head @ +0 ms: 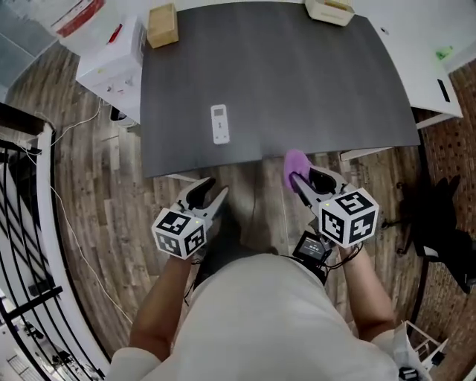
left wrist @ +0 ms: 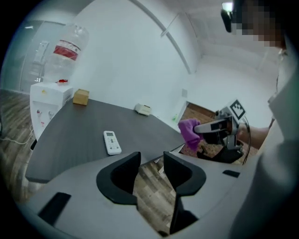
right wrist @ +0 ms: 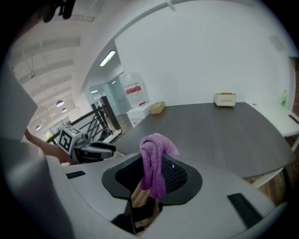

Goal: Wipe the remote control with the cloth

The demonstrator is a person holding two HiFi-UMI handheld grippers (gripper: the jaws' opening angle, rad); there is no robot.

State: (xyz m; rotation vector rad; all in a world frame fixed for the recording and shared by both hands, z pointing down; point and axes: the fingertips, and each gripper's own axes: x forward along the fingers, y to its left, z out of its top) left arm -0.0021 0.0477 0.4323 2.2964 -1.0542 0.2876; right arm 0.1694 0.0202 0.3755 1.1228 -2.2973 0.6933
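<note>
pinched between the jaws of the right gripper [right wrist: 152, 179], the purple cloth [right wrist: 153, 158] stands up bunched, ready as a wiping pad. left gripper [left wrist: 150, 164] jaws stand apart with only wooden floor [left wrist: 150, 198] showing between them, probably kept free to steady the remote control [head: 219, 123], which lies flat and untouched near the front edge of the dark table [head: 320, 82], ahead of both grippers

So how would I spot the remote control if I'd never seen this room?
Look at the big dark grey table in front of the person. Towards its near edge, left of middle, lies the remote control, alone on bare tabletop. It is flat, slim and white with a small screen at its far end, unlike the chunky wooden block and pale box at the far edge.
</note>
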